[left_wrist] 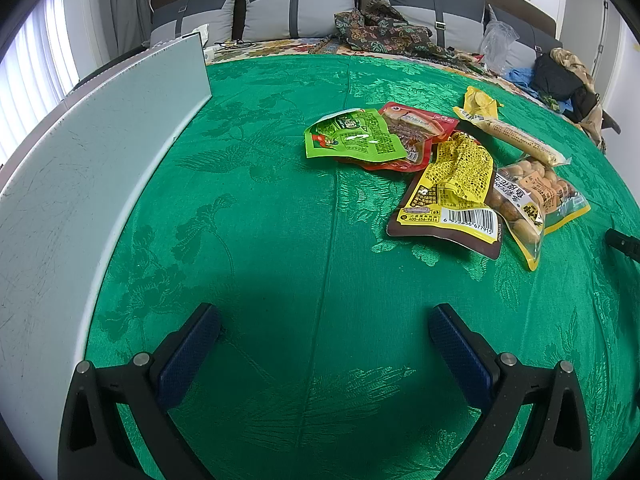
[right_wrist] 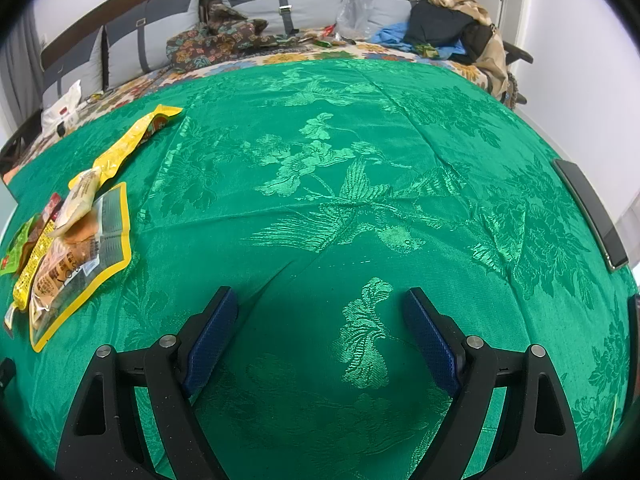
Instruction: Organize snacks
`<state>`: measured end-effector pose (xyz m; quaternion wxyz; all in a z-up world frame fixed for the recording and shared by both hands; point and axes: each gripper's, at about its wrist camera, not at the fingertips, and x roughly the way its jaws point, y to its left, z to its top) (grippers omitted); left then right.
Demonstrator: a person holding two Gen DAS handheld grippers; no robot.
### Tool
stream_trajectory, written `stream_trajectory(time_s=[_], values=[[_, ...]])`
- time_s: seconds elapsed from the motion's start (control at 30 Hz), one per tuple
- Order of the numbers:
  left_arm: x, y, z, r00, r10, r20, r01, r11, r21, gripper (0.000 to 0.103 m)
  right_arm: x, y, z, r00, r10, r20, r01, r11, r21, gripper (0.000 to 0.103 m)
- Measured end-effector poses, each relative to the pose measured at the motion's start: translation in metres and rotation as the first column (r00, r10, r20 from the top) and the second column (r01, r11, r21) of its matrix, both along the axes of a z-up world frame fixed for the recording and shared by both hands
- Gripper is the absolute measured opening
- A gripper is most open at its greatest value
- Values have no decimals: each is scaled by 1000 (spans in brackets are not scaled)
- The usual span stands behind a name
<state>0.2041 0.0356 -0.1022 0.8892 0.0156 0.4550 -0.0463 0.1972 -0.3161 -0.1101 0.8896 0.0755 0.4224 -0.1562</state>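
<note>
The snacks lie in a loose overlapping heap on the shiny green brocade cloth [left_wrist: 280, 208], and every place below is told from that heap; the left wrist view shows it whole, ahead and to the right of the left gripper [left_wrist: 324, 328], whose blue-padded fingers [left_wrist: 188, 348] stand wide apart over bare cloth with nothing between them; at the heap's left end a bright green flat packet [left_wrist: 352, 136] overlaps a red printed pouch [left_wrist: 416, 124]; nearer the camera a yellow barcoded packet [left_wrist: 452, 188] lies partly on a clear yellow-edged bag of round brown nuts [left_wrist: 532, 200]; behind that a long clear-wrapped corn cob [left_wrist: 520, 140] rests beside a small yellow sachet [left_wrist: 480, 102]; well left of the heap stands a pale grey-white board [left_wrist: 100, 152], seen only here; the right wrist view catches the heap at its left edge, the nut bag [right_wrist: 96, 248] foremost, and alone shows a dark flat phone-like slab [right_wrist: 592, 216] far right of it; the right gripper [right_wrist: 320, 308] hangs equally spread and empty, well right of the heap.
</note>
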Motion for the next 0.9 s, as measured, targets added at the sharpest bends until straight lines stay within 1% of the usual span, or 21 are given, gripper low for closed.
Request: stream_trajectory(time_s=[0.67, 0.7, 0.73, 0.77, 0.8, 0.83, 0.87, 0.9], values=[[0, 1, 0, 1000, 0, 0, 0, 1000, 0, 103, 0, 0, 0, 1000, 0, 0, 0, 1000, 0, 88], [0, 1, 1, 1000, -3, -4, 3, 1000, 3, 103, 0, 0, 0, 1000, 0, 0, 0, 1000, 0, 88], [4, 1, 1, 999, -16, -31, 16, 1000, 6, 103, 0, 0, 0, 1000, 0, 0, 0, 1000, 0, 88], [10, 0, 2, 997, -31, -76, 31, 999, 5, 103, 0, 0, 0, 1000, 0, 0, 0, 1000, 0, 88], [19, 2, 8, 991, -55, -126, 54, 998, -12, 102, 0, 0, 0, 1000, 0, 0, 0, 1000, 0, 88], [27, 4, 17, 988, -73, -138, 69, 997, -38, 102, 0, 0, 0, 1000, 0, 0, 0, 1000, 0, 88], [39, 5, 33, 988, -101, -116, 93, 993, -71, 102, 0, 0, 0, 1000, 0, 0, 0, 1000, 0, 88], [48, 3, 46, 988, -125, -91, 118, 990, -79, 102, 0, 0, 0, 1000, 0, 0, 0, 1000, 0, 88]])
